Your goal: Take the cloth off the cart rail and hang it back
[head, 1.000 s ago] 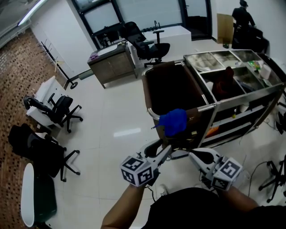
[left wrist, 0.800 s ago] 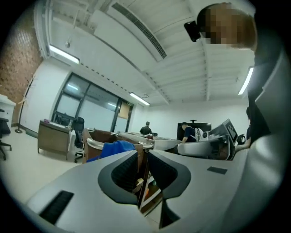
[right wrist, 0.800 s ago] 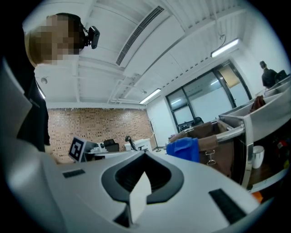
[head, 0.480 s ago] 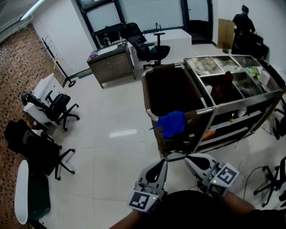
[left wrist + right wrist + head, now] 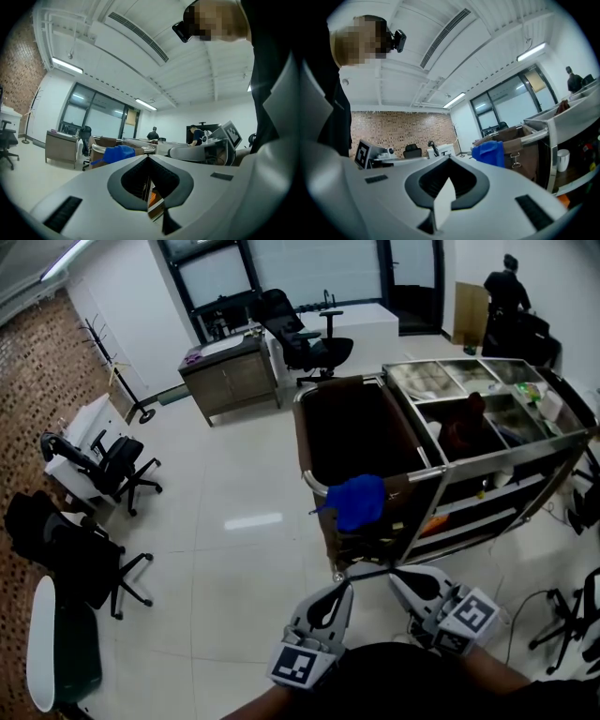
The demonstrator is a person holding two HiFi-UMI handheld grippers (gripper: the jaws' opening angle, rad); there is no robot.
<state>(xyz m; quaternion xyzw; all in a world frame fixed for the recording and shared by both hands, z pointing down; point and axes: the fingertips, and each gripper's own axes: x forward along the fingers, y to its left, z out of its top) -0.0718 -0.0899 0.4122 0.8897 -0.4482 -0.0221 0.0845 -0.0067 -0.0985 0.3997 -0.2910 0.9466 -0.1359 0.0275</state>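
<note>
- The metal cart (image 5: 511, 448) is standing ahead of both grippers.
- The cart rail (image 5: 315, 485) is running across its near end.
- The blue cloth (image 5: 359, 502) is hanging bunched over that rail, drooping downward.
- The left gripper (image 5: 343, 587) is pointing toward the cart, jaws pressed together, holding nothing.
- The right gripper (image 5: 397, 577) is doing likewise, well apart from the cloth.

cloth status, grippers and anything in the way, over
Left gripper and right gripper shut, empty. Blue cloth draped on cart rail, untouched, ahead of both. Nothing in the way.
</note>
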